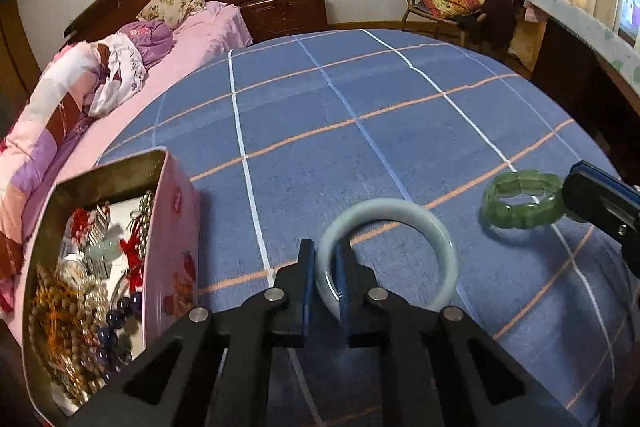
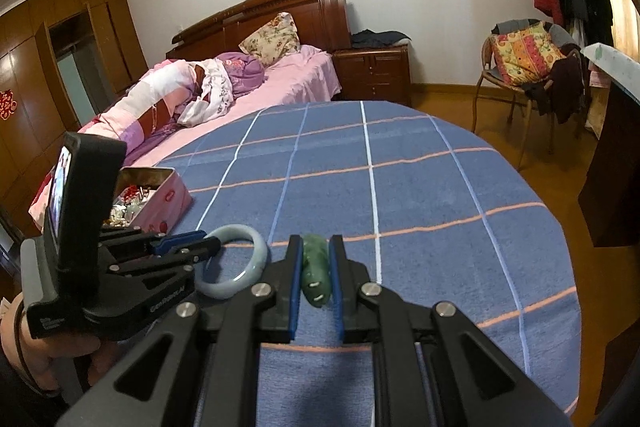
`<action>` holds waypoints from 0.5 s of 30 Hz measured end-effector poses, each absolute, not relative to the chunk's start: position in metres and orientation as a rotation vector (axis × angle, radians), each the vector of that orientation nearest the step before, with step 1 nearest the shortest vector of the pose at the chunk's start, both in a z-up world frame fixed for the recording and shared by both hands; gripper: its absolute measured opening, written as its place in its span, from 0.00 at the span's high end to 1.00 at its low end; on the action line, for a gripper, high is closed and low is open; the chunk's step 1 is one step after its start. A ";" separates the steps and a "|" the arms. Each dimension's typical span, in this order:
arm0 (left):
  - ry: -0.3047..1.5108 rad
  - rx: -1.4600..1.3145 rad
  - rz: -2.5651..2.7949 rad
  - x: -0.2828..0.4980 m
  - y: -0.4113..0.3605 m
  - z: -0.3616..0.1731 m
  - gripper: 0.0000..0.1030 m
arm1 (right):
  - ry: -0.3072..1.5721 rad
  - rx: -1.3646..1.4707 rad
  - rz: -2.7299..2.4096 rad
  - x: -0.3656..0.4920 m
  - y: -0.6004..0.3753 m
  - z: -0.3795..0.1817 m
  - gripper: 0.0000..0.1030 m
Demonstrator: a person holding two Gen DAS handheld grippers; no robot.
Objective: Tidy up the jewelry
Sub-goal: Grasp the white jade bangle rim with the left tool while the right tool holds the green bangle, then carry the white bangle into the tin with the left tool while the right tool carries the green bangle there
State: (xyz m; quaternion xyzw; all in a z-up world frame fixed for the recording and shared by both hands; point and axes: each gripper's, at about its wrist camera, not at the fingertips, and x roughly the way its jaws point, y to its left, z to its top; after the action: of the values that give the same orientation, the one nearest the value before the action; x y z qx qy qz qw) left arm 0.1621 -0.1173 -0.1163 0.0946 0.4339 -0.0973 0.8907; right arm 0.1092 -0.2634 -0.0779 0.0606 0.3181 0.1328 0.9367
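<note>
My left gripper (image 1: 325,249) is shut on the near rim of a pale jade bangle (image 1: 420,215), held just over the blue checked cloth (image 1: 320,131). The bangle also shows in the right wrist view (image 2: 240,235). My right gripper (image 2: 316,243) is shut on a green beaded bracelet (image 2: 316,275), seen edge-on between the pads. In the left wrist view the same bracelet (image 1: 520,201) hangs from the right gripper's tip (image 1: 576,187) at the right edge. A pink tin (image 1: 176,227) full of beads and necklaces stands at the left, close to my left gripper.
The tin (image 2: 160,203) sits at the cloth's left edge, beside a bed with pink bedding (image 2: 208,95). A wooden nightstand (image 2: 372,75), a chair with a patterned cushion (image 2: 524,59) and a dark cabinet (image 2: 608,163) stand beyond the cloth.
</note>
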 end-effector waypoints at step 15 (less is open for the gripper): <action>0.765 0.182 -0.167 0.119 -0.093 -0.071 0.91 | 0.604 0.105 0.304 0.101 -0.254 -0.057 0.85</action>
State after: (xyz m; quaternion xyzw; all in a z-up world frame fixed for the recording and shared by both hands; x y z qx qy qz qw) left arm 0.1193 -0.0935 -0.0707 0.0887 0.3724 -0.0813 0.9202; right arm 0.1008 -0.2542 -0.0570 0.0514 0.2960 0.1489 0.9421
